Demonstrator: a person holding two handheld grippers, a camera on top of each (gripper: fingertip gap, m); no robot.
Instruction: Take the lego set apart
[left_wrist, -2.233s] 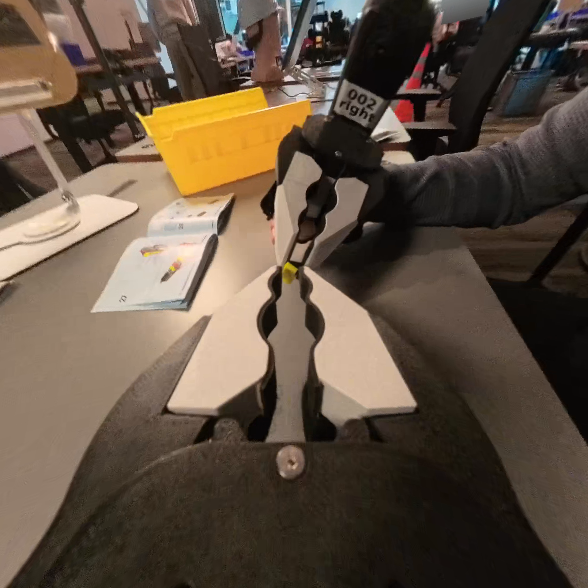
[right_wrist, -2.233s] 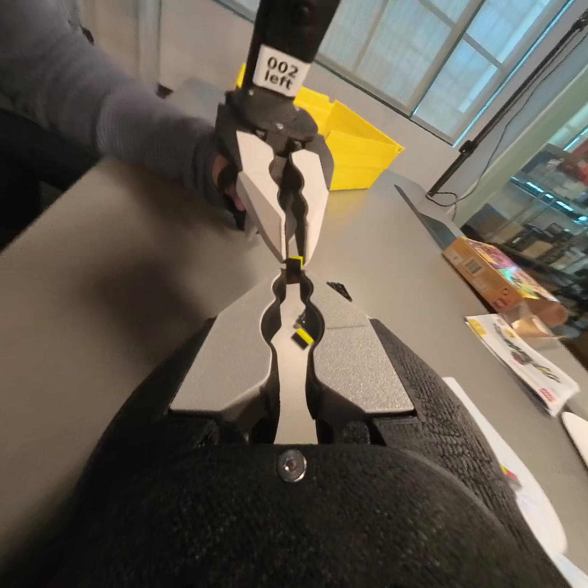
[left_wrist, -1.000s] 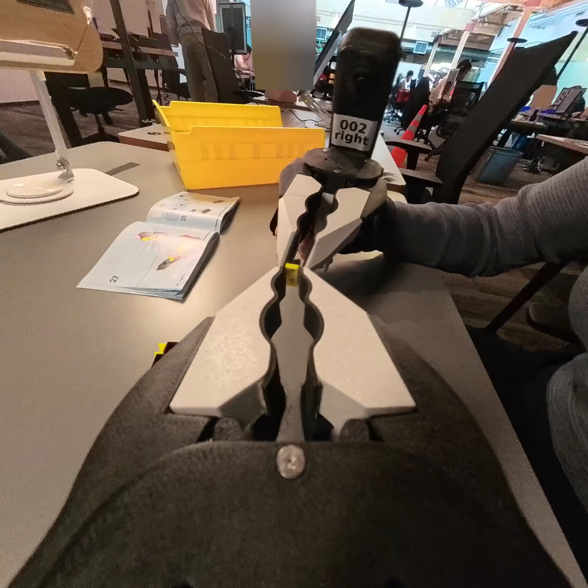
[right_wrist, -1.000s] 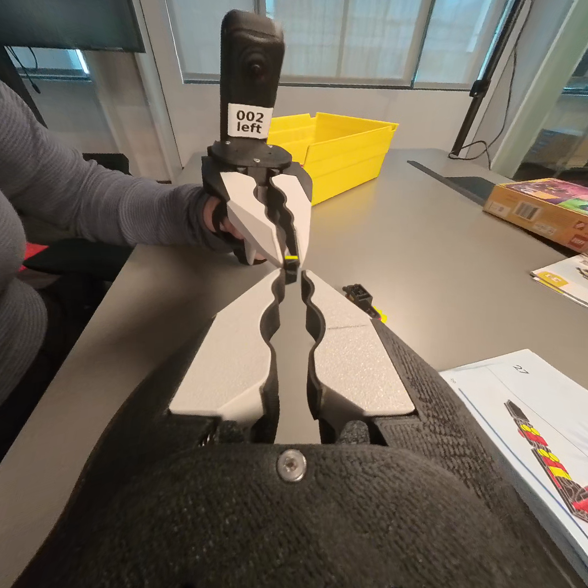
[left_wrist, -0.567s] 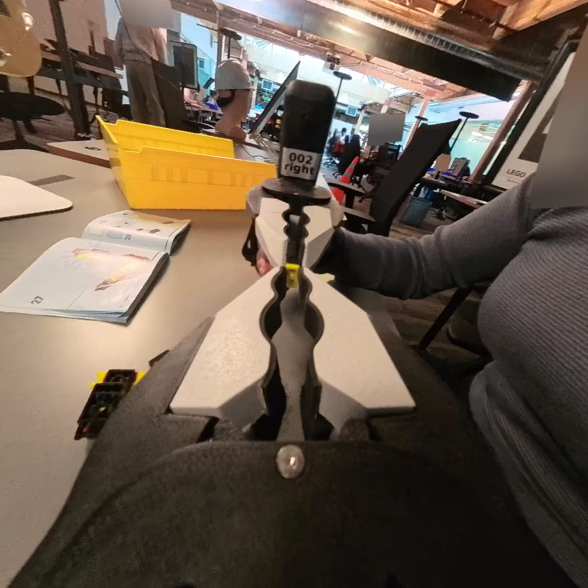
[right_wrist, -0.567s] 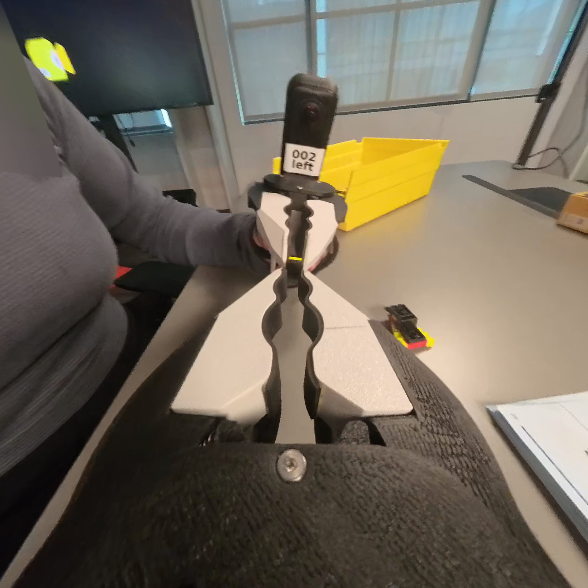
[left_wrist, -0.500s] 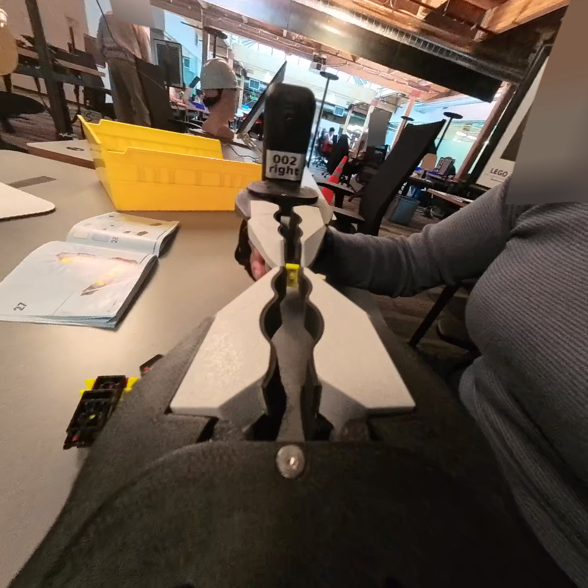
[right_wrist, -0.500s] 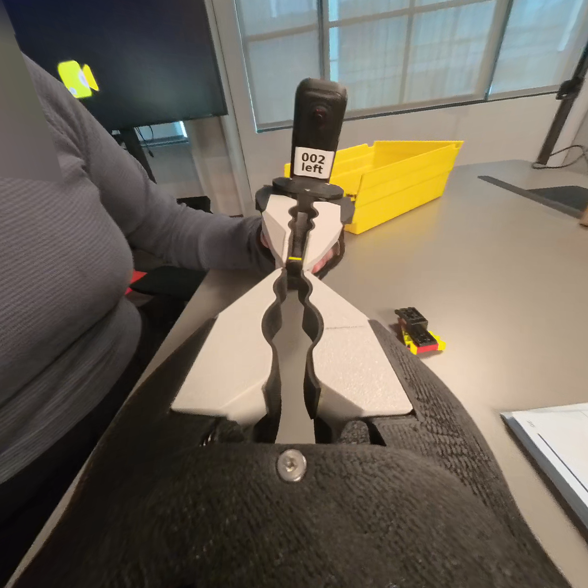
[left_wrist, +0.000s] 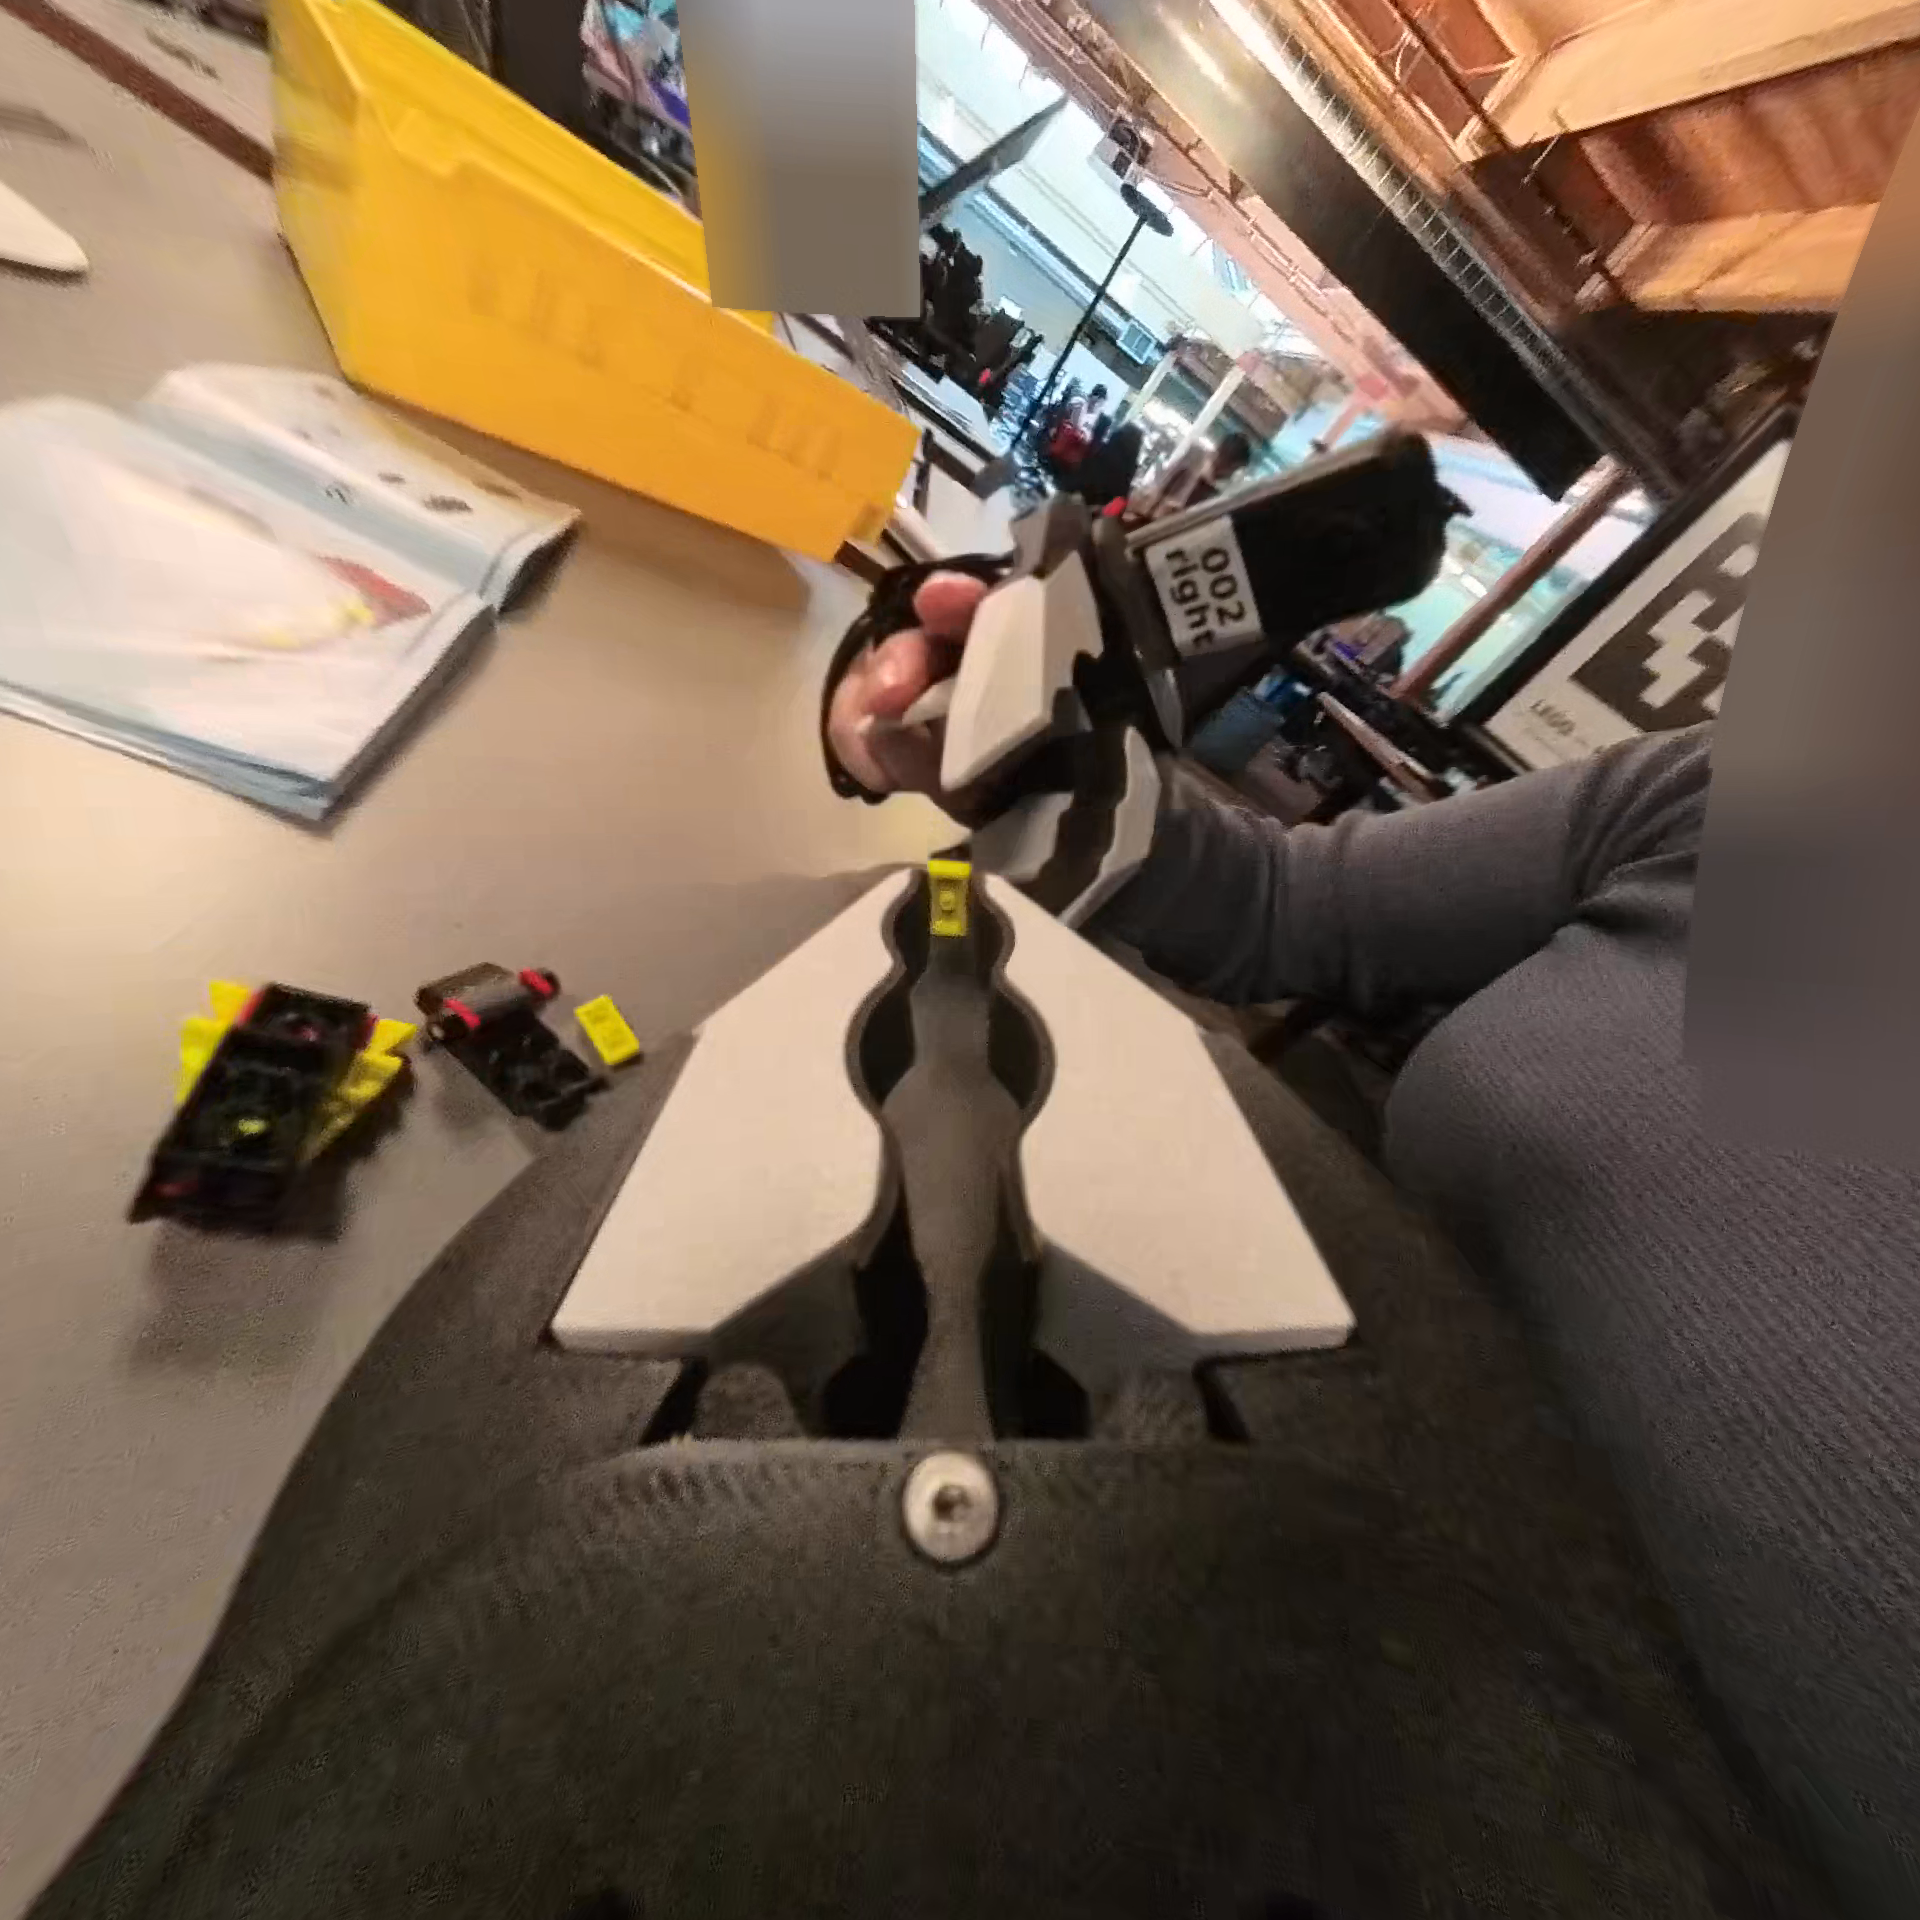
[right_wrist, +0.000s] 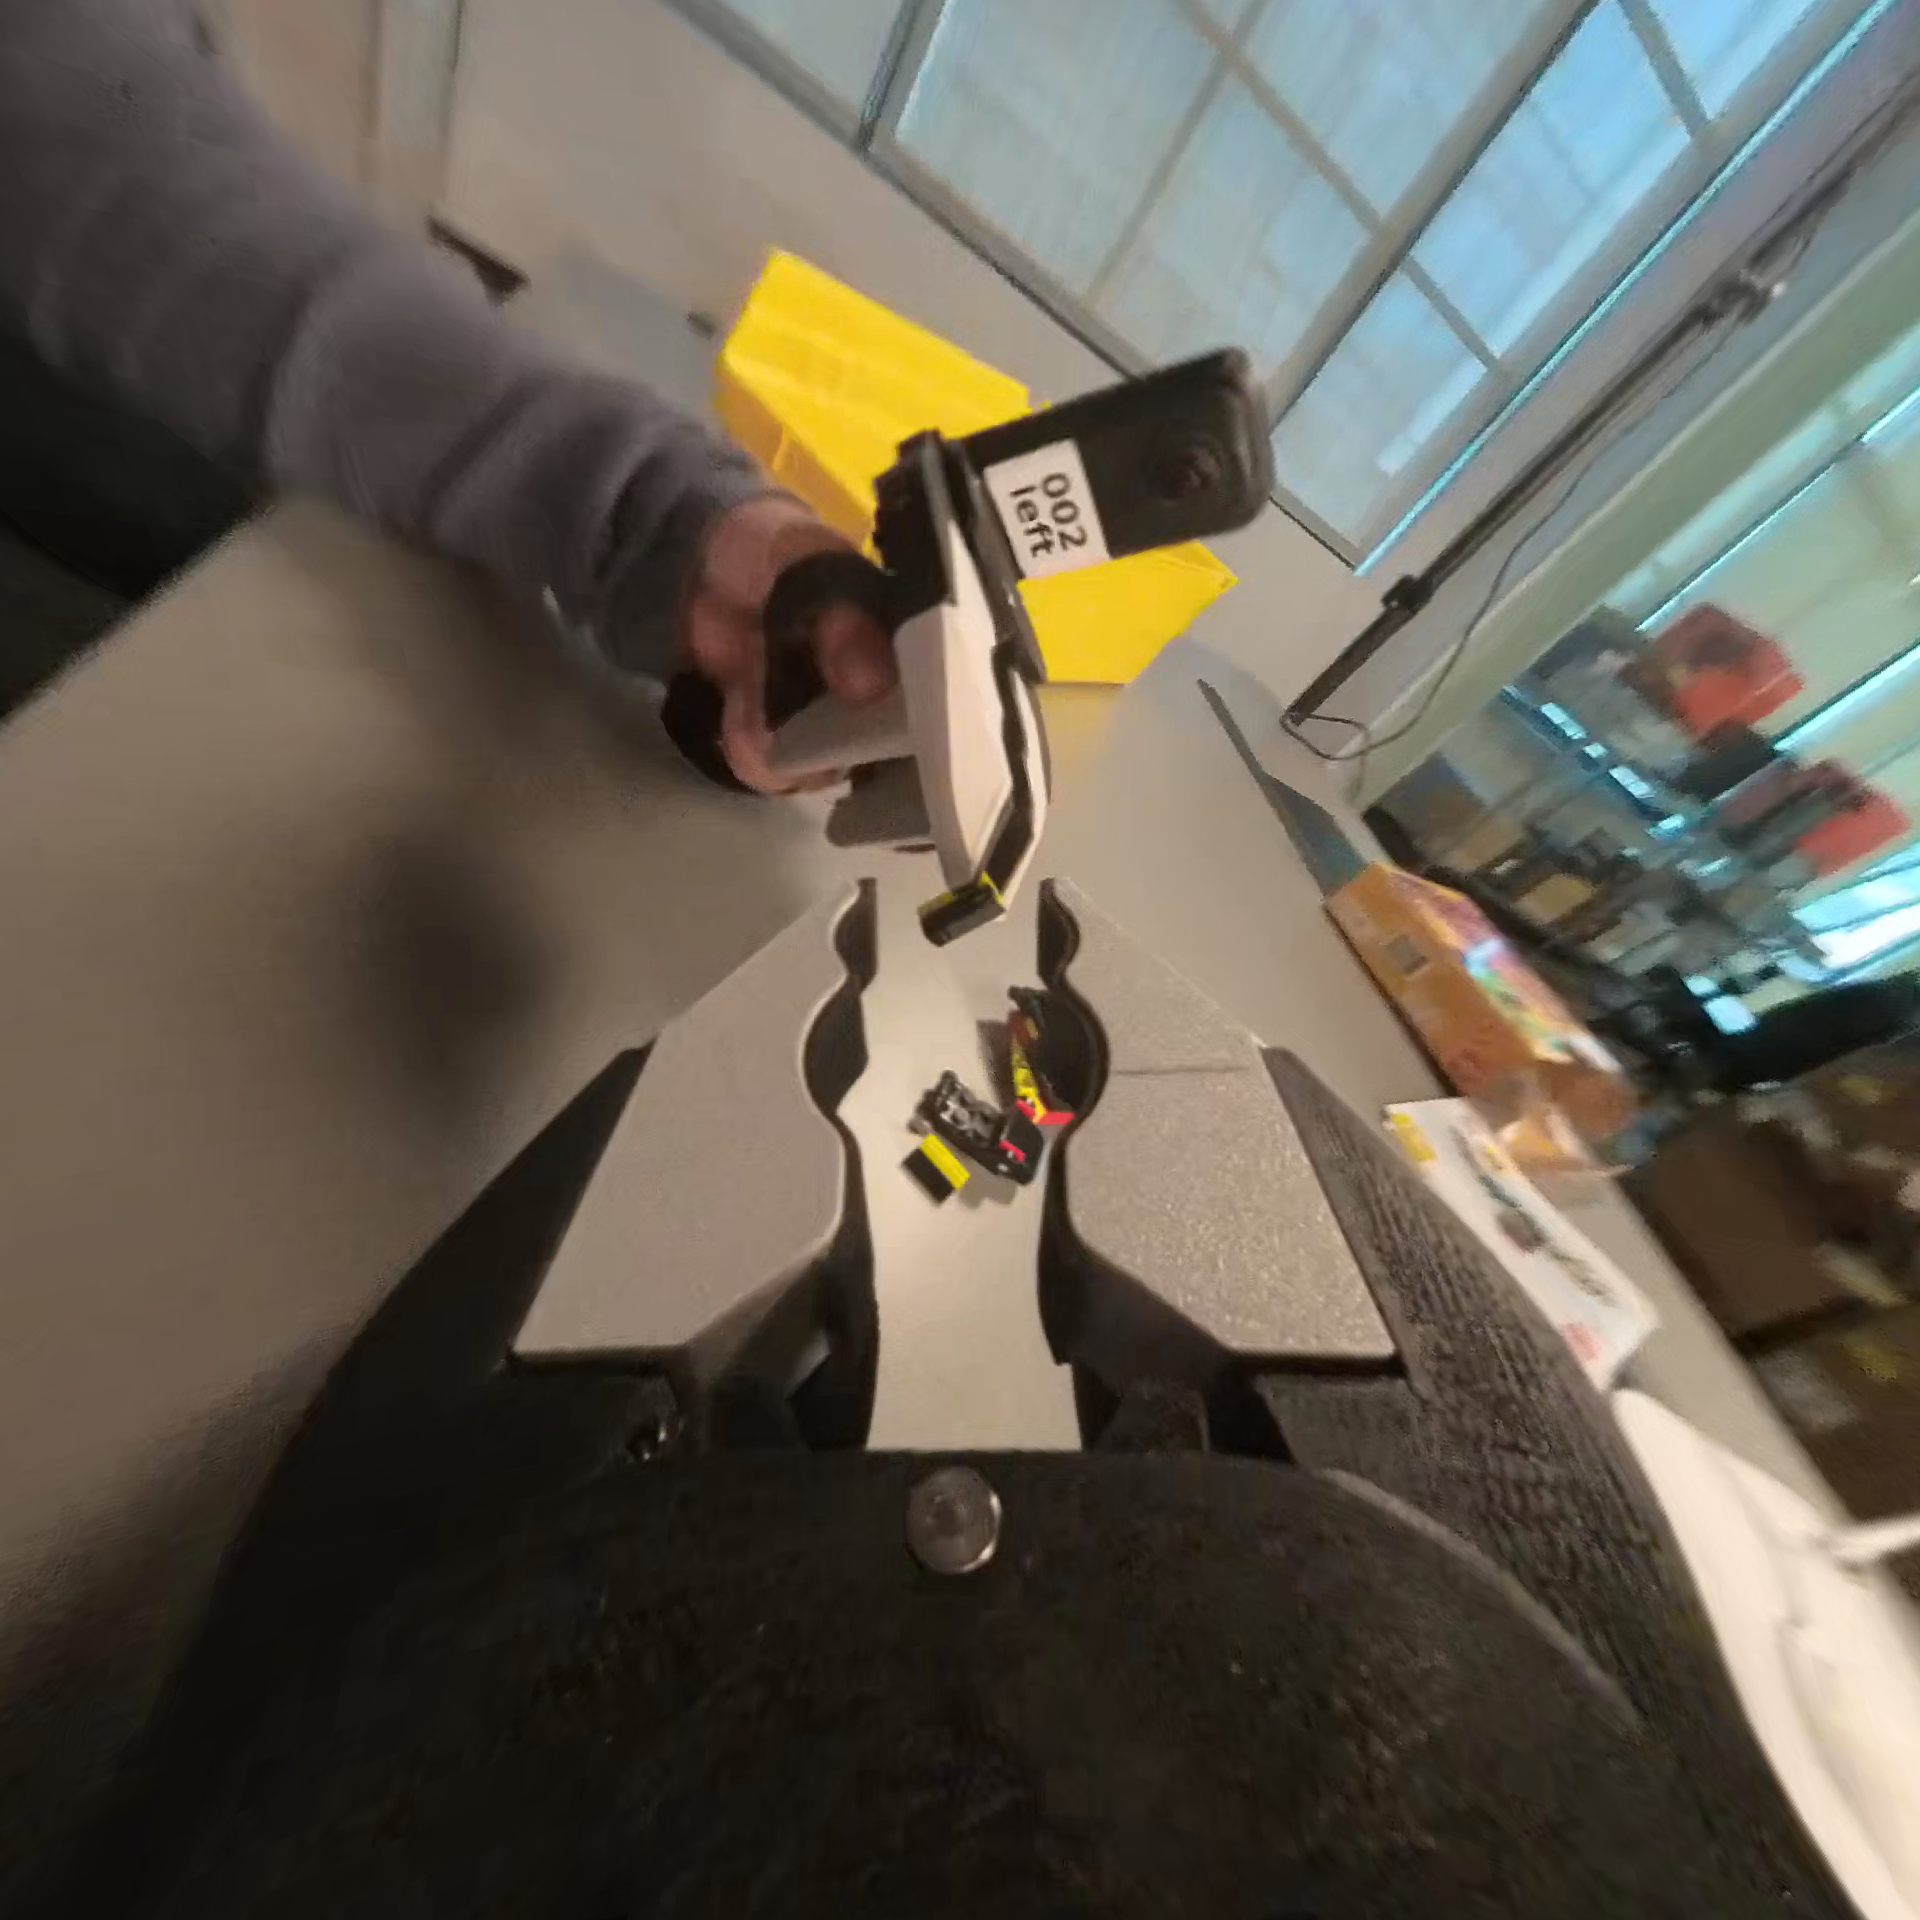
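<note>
A: How far along does the teardown look?

B: Partway, by the look of it. On the grey table (left_wrist: 644, 748) lie 3 loose bits: a black and yellow chunk (left_wrist: 265, 1101), a smaller black chunk with red pins (left_wrist: 499, 1034), and 1 flat yellow plate (left_wrist: 608, 1031) just beside it. The first 2 look like they are made of several bricks each, so there is more to pull apart.

A: And the tongs?

B: The left gripper (left_wrist: 948, 902) is pinched nearly closed on a small yellow piece (left_wrist: 948, 900) at its very tips, held up off the table. In the right wrist view that piece (right_wrist: 961, 906) shows a black layer under the yellow, so it may itself be 2 parts stuck together. That is a guess, since the picture is blurred.

A: The other one?

B: The right gripper (right_wrist: 951, 899) stands spread wide with nothing between its fingers; the held piece sits in its gap, touching neither side as far as the view shows.

A: Anything else about?

B: A yellow bin (left_wrist: 582, 343) and an open instruction booklet (left_wrist: 239, 582) farther back; what the bin holds cannot be seen.
</note>
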